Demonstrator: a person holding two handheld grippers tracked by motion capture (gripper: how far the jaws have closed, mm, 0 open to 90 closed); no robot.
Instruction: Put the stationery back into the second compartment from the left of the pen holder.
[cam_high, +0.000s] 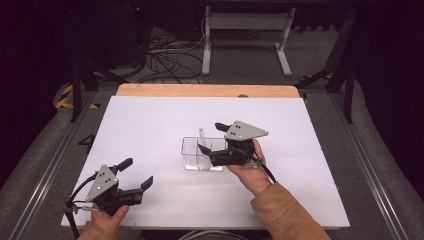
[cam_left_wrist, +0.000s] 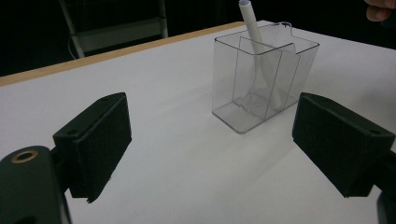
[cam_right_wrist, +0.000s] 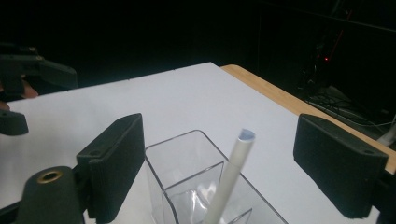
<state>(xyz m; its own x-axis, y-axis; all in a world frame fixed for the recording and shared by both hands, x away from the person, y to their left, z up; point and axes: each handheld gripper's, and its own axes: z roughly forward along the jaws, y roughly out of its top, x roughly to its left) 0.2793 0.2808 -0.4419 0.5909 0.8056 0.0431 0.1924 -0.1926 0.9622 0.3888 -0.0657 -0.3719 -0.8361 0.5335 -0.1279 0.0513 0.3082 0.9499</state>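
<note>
A clear plastic box (cam_high: 192, 155) with inner dividers stands near the middle of the white table (cam_high: 150, 125). A white pen (cam_high: 201, 135) leans upright in one of its compartments. My right gripper (cam_high: 211, 137) hovers just right of and above the box, open. In the right gripper view the pen (cam_right_wrist: 233, 172) rises between the wide jaws of this gripper (cam_right_wrist: 219, 163), and neither pad touches it. My left gripper (cam_high: 138, 172) rests near the front left of the table, open and empty. It (cam_left_wrist: 219, 144) faces the box (cam_left_wrist: 243, 116) and the pen (cam_left_wrist: 254, 35) from a distance.
A wooden strip (cam_high: 207, 90) runs along the table's far edge. Beyond it are a white desk frame (cam_high: 247, 35) and tangled cables (cam_high: 167, 57) on the floor. White tabletop stretches between my left gripper and the box. The left gripper (cam_right_wrist: 28, 74) appears far left in the right gripper view.
</note>
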